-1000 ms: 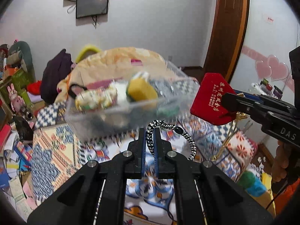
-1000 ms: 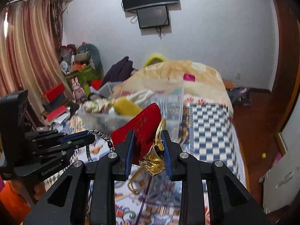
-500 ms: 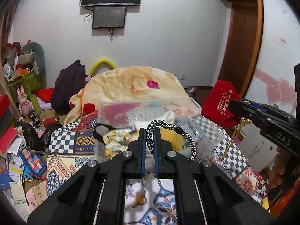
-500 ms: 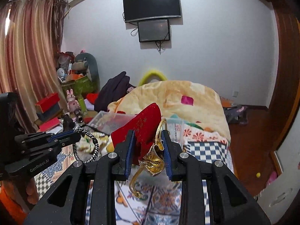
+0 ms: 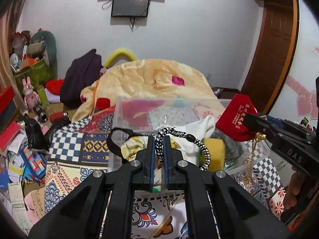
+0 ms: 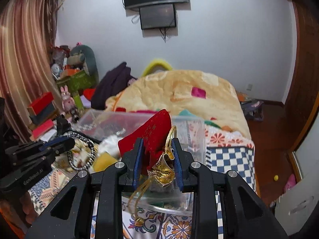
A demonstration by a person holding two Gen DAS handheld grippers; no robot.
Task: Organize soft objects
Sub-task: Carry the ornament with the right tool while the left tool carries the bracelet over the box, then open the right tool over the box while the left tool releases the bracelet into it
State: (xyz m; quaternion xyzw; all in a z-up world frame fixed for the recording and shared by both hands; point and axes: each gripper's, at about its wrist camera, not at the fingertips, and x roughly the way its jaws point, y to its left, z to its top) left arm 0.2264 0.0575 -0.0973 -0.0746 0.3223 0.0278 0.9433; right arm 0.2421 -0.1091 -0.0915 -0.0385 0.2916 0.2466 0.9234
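A clear bin (image 5: 199, 104) sits on the patterned bedspread (image 5: 67, 151), with a white sock (image 5: 201, 128), a yellow sponge (image 5: 214, 152) and other soft bits inside. Over its near edge, the left gripper (image 5: 159, 153) pinches a black-and-white braided cord (image 5: 183, 137) between nearly closed fingers. Just to its right, above the bin, the right gripper (image 6: 157, 157) clamps a red pouch (image 6: 151, 133) with gold trim (image 6: 163, 167). A peach blanket (image 5: 151, 79) is heaped behind.

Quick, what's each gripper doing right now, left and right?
Left gripper: closed on the black-and-white cord loop.
Right gripper: closed on the red pouch with its gold drawstring.
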